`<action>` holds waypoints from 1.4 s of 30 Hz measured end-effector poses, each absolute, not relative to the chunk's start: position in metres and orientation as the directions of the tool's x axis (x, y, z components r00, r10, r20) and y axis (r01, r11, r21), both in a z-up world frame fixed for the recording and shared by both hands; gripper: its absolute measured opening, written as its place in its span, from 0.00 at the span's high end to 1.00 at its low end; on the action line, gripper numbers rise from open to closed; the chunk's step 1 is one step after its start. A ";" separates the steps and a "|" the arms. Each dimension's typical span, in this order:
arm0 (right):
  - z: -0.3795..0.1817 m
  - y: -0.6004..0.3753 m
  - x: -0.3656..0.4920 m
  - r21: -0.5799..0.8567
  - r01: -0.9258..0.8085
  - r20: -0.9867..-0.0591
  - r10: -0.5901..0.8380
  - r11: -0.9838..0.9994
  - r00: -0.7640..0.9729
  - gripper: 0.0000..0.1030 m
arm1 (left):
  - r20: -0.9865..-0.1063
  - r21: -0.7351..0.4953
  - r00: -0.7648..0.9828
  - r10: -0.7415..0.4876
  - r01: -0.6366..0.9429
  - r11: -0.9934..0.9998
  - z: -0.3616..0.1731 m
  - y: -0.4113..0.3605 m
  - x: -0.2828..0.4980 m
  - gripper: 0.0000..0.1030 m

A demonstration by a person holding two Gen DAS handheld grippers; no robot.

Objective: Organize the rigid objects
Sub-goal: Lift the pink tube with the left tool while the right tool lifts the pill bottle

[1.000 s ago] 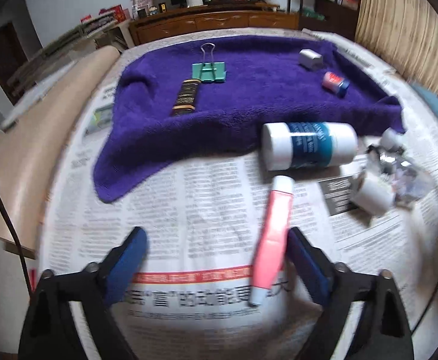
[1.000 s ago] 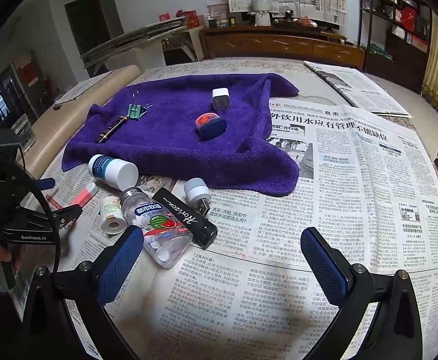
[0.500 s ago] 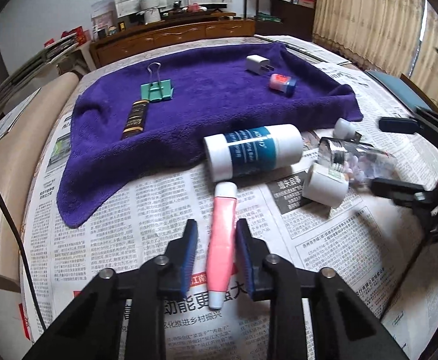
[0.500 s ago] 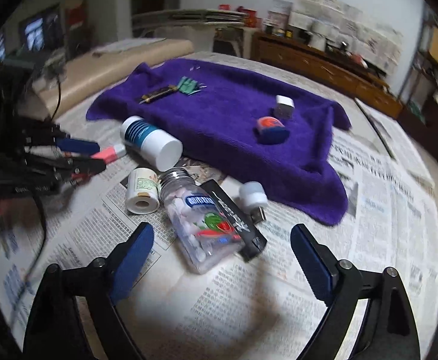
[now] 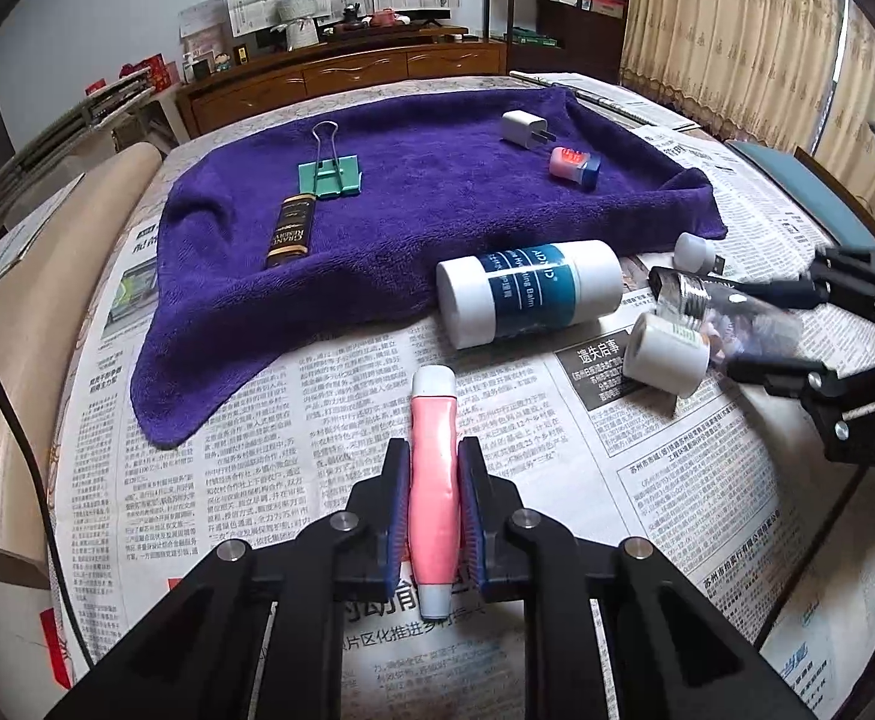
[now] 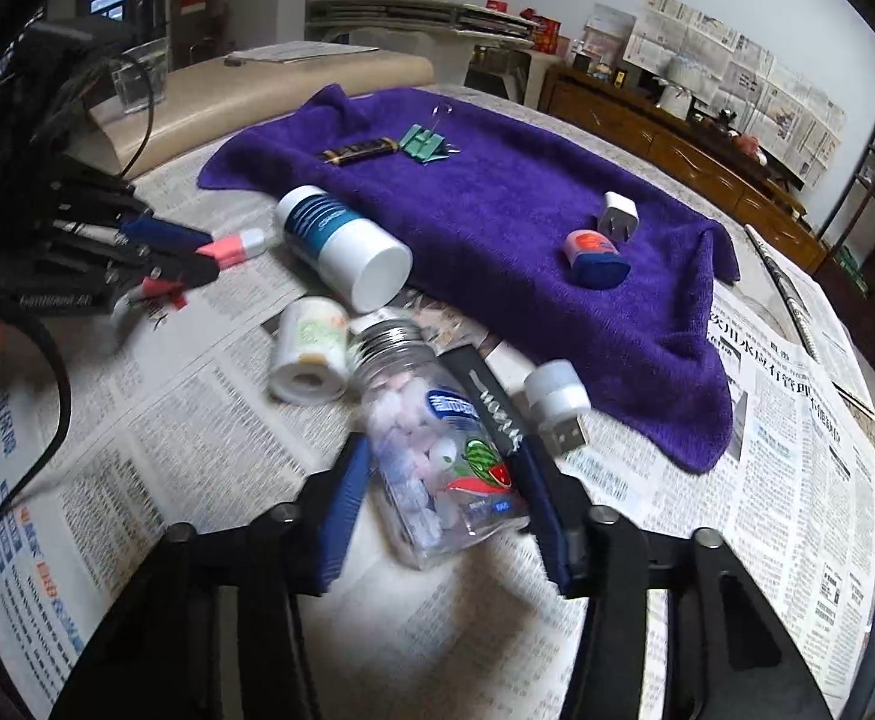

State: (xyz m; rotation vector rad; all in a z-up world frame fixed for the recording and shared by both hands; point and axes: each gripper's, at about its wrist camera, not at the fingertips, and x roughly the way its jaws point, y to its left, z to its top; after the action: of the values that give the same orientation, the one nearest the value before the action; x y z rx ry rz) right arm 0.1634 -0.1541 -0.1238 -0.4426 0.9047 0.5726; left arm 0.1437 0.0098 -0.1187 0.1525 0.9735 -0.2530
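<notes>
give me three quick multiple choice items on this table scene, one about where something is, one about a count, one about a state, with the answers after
1. Where is the green binder clip?
A. on the purple towel
B. on the bare newspaper
C. inside the clear bottle

2. How many things lie on the purple towel?
A. two
B. four
C. six

3. What is the left gripper doing?
A. hanging open over the towel
B. shut on the pink tube
C. shut on the white charger plug

Answers:
1. A, the clip sits on the towel just beyond the small dark bottle.
2. B, the clip, the dark bottle, the white charger plug and the small pink and blue container.
3. B, both pads press the sides of the tube.
</notes>
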 end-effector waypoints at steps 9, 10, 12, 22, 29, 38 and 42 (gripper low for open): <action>-0.128 -0.143 0.165 -0.073 -0.621 -0.838 0.290 0.780 0.462 0.59 | -0.827 0.022 0.544 -0.141 0.283 0.959 -0.119 0.011 0.145 0.84; -0.128 -0.142 0.166 -0.070 -0.618 -0.836 0.292 0.783 0.465 0.59 | -0.826 0.033 0.547 -0.137 0.289 0.957 -0.119 0.010 0.144 0.84; -0.129 -0.140 0.167 -0.071 -0.615 -0.833 0.292 0.785 0.469 0.59 | -0.823 0.052 0.554 -0.128 0.298 0.953 -0.119 0.007 0.143 0.84; -0.128 -0.151 0.165 0.001 -0.588 -0.842 0.318 0.809 0.436 0.60 | -0.808 0.057 0.573 -0.136 0.307 0.950 -0.119 0.007 0.139 0.85; -0.122 -0.165 0.163 0.042 -0.560 -0.839 0.333 0.827 0.430 0.60 | -0.801 0.035 0.581 -0.146 0.289 0.957 -0.110 0.015 0.137 0.85; -0.113 -0.176 0.166 0.077 -0.528 -0.830 0.348 0.846 0.437 0.60 | -0.787 -0.013 0.593 -0.173 0.265 0.964 -0.090 0.025 0.145 0.85; -0.107 -0.184 0.167 0.101 -0.504 -0.825 0.355 0.858 0.440 0.61 | -0.781 -0.023 0.597 -0.182 0.263 0.964 -0.079 0.027 0.151 0.85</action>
State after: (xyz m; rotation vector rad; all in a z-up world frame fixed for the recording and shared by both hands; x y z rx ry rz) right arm 0.1674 -0.1843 -0.1069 -0.1687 0.9798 0.5369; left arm 0.1506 0.0270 -0.0792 0.0981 0.8943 -0.2588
